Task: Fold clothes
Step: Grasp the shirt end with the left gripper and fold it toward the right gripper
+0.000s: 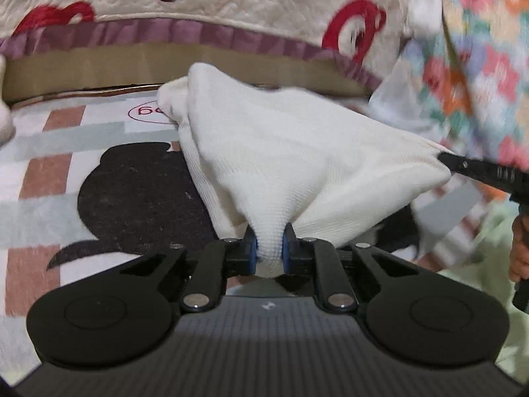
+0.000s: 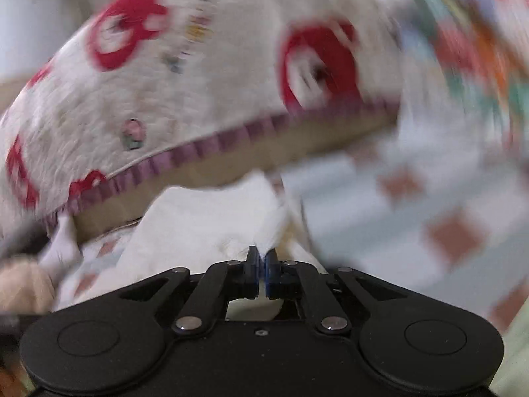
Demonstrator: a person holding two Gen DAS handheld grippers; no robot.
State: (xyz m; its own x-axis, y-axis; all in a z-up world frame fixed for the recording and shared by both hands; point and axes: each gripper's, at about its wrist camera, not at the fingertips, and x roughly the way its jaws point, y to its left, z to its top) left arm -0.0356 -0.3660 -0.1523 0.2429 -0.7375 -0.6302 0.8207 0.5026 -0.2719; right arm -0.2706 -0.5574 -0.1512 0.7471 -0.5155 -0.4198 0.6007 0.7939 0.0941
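1. Cream knit garment (image 1: pixel 264 152) lifted off patterned mat (image 1: pixel 43 172), near bed edge.
2. Left gripper (image 1: pixel 269 251) & right gripper (image 2: pixel 261 273): both clamped on its fabric.
3. Soft, light, floppy; you'd best pinch edges/corners.

My right gripper (image 2: pixel 261 259) pinches a bunched edge of the white garment (image 2: pixel 205 218), its blue pads pressed together on the cloth; behind it a blurred cream quilt (image 2: pixel 205 76) with red prints overhangs the checked mat (image 2: pixel 413 205)
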